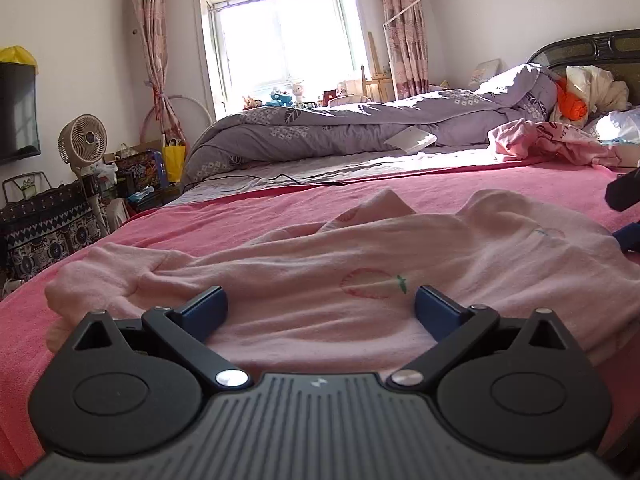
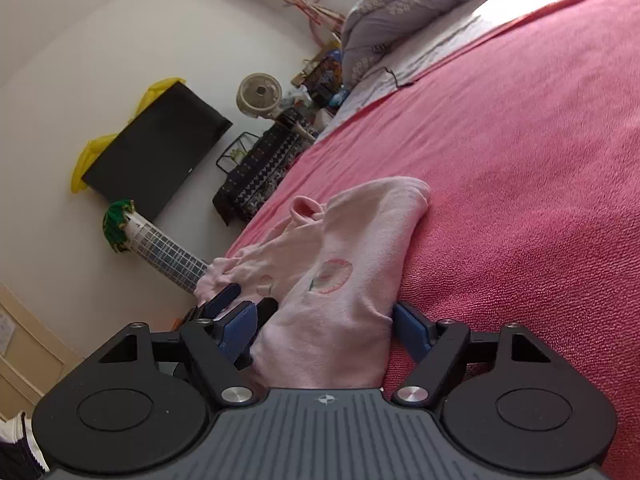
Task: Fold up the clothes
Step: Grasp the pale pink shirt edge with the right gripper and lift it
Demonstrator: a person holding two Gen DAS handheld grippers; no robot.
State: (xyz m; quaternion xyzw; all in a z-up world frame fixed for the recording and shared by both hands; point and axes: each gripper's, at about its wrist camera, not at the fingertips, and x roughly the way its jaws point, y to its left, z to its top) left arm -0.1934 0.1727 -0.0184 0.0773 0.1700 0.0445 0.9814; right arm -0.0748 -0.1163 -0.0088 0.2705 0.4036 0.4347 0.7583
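Your left gripper sits low over the pale pink garment, blue fingers spread wide, nothing pinched; cloth lies under and between them. Your right gripper is rolled on its side, jaws apart with a bunched fold of the same garment between them; hard to tell whether the pads press it, the right pad looks just clear. In the right view the left gripper's blue tips poke in at the garment's far edge. In the left view the right gripper is cut off at the frame's right edge.

The garment is crumpled on a pink-red bedspread, strawberry print up. Behind it: grey floral duvet, a white flat item on it, pink clothes heap, dark headboard. Room: bright window, pink curtains, beige fan, wall TV with yellow cover, patterned bag. Window detail is blown out; the sill toys are too small to read.
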